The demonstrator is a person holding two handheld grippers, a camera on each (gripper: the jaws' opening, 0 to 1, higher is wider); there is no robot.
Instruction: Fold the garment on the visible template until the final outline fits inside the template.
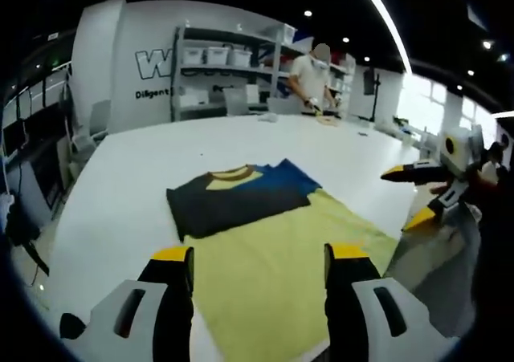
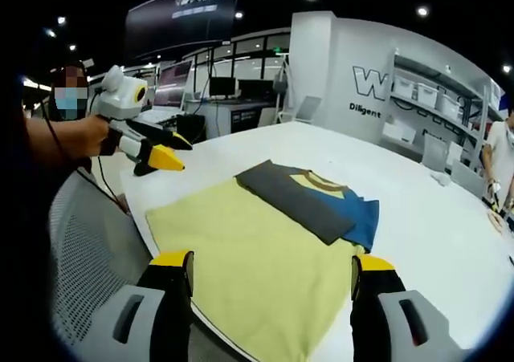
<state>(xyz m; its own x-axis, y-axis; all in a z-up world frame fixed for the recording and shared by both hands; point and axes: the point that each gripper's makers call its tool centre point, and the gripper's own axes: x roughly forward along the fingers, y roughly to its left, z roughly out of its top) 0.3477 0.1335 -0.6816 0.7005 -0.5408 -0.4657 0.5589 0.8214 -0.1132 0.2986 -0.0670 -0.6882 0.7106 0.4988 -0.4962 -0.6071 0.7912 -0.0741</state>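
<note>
We look from the left gripper view low over the table's (image 1: 120,185) near edge, facing the shelves (image 1: 229,65). From the right gripper view we look in from the other side. We share the garment (image 1: 241,197) (image 2: 309,201) and mat (image 1: 281,274) (image 2: 241,258).

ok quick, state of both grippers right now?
Left gripper: open, fingers apart, holding nothing, above the yellow template.
Right gripper: open, holding nothing, also clear of the garment.
</note>
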